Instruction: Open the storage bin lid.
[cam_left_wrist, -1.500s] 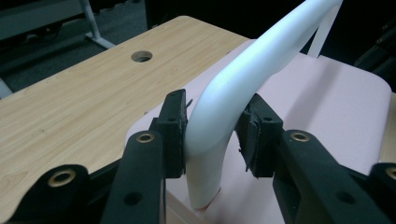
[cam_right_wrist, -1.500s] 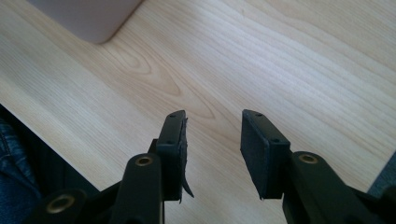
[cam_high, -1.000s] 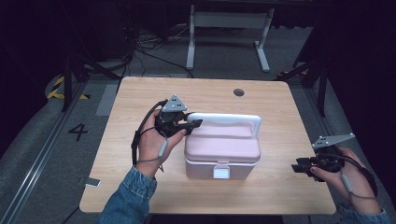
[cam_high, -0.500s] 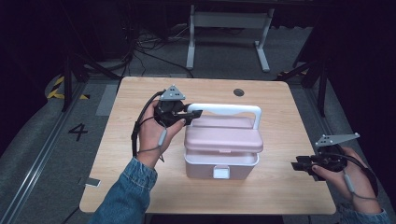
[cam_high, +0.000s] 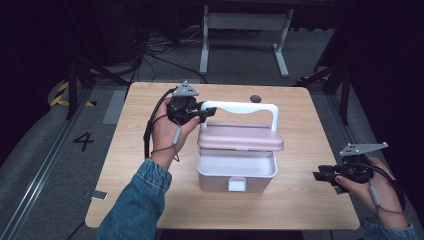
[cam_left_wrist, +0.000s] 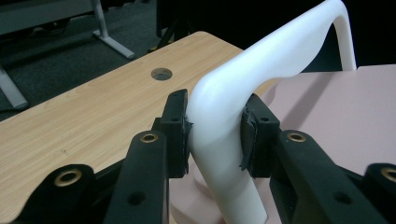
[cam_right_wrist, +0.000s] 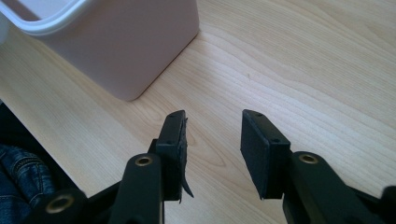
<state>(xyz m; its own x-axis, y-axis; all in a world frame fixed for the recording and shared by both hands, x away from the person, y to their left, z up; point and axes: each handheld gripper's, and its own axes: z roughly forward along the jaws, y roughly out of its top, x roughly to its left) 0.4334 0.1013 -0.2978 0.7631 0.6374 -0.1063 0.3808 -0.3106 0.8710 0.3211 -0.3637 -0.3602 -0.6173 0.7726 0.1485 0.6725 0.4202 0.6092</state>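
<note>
A pink box (cam_high: 236, 176) with a white latch stands in the middle of the wooden table (cam_high: 130, 150). Its pink lid (cam_high: 241, 138) is lifted clear of the box rim and tilted up toward the back. The lid's white handle (cam_high: 240, 106) (cam_left_wrist: 261, 70) is clamped at its left corner by my left gripper (cam_high: 201, 113) (cam_left_wrist: 215, 133), both pads pressed on it. My right gripper (cam_high: 320, 176) (cam_right_wrist: 214, 140) hovers low over the table at the right, beside the pink box (cam_right_wrist: 116, 42), jaws apart with nothing between them.
A round cable hole (cam_high: 256, 98) (cam_left_wrist: 161, 73) sits near the table's far edge. A metal stand (cam_high: 242, 22) stands on the floor behind the table. Bare wood lies to the left of the box and in front of it.
My left gripper has moved back and slightly up with the handle, lifting the lid off the box and opening it wider. The right gripper has stayed in place.
</note>
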